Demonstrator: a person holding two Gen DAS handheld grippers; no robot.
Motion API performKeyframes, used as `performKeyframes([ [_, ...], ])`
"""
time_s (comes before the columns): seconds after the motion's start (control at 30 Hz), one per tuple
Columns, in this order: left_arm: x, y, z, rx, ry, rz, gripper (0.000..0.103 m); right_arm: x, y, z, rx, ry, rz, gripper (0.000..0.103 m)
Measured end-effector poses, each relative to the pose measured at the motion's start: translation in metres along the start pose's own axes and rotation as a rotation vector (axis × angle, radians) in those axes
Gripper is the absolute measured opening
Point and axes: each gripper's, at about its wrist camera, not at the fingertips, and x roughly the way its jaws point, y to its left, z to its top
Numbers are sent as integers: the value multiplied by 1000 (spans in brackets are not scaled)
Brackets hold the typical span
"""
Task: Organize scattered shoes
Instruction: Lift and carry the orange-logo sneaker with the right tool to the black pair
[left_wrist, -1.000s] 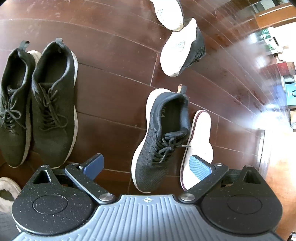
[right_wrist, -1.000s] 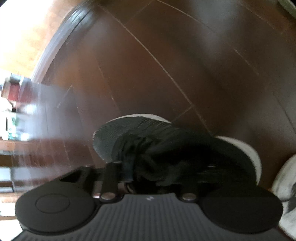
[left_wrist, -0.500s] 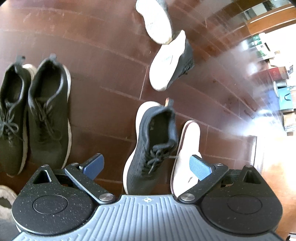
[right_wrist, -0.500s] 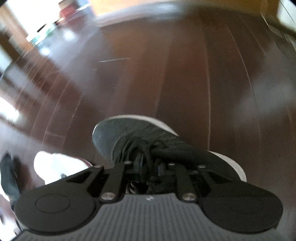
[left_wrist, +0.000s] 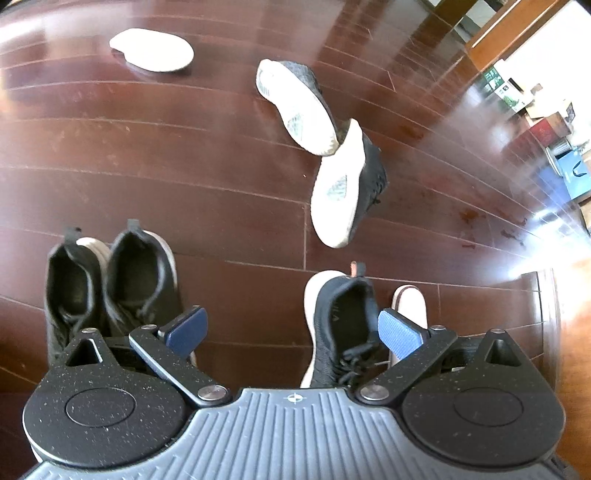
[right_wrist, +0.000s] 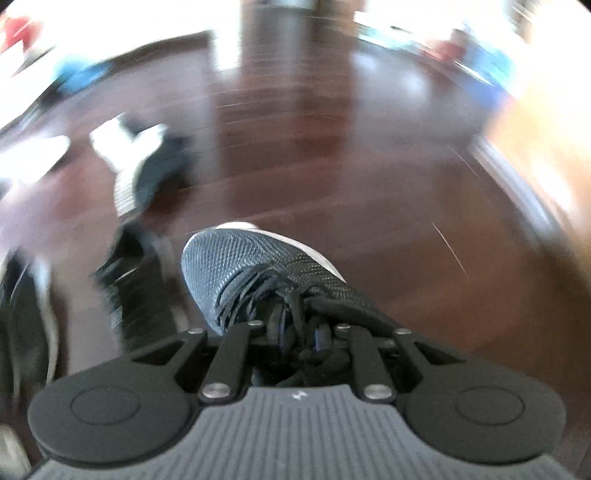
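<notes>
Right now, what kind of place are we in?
Probably a room in a home or a showroom: glossy dark wood plank floor, black knit sneakers scattered on it, and wooden cabinetry with shelves of boxes at the far edge.

Left gripper (left_wrist: 291, 334): speckled black linkage, blue pads (left_wrist: 397, 334), silver screws, ribbed grey body
</notes>
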Motion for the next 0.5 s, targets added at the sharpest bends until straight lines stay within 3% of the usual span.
performKeyframes([
  [0.2, -22, 30, 12, -58, -23, -42, 101, -1, 86, 28, -539, 28, 127, 16],
  [0.33, -40, 55, 22, -128, -47, -87, 101, 10, 145, 14, -917, 39, 182, 15],
  [0.5, -51, 75, 34, -205, -61, -143, 101, 17, 190, -2, -1337, 58, 219, 15],
])
